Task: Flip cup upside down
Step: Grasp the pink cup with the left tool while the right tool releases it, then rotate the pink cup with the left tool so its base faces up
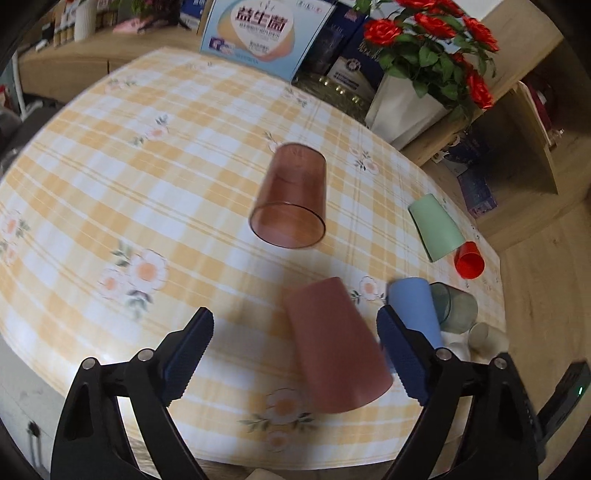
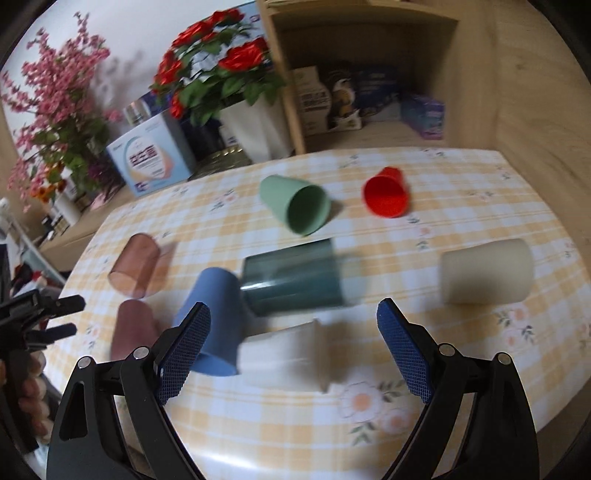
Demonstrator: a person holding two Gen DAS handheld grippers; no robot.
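Several cups stand or lie on a yellow checked tablecloth. In the left wrist view a clear brown cup stands mouth down at the middle, and a dusty pink cup stands mouth down between my open left gripper's fingers. In the right wrist view a white cup lies on its side between my open right gripper's fingers. A dark teal cup lies on its side behind it, and a blue cup stands mouth down beside the left finger. Both grippers are empty.
A green cup and a red cup lie on their sides farther back; a cream cup stands at the right. Red roses in a white pot, boxes and a wooden shelf border the table's far edge.
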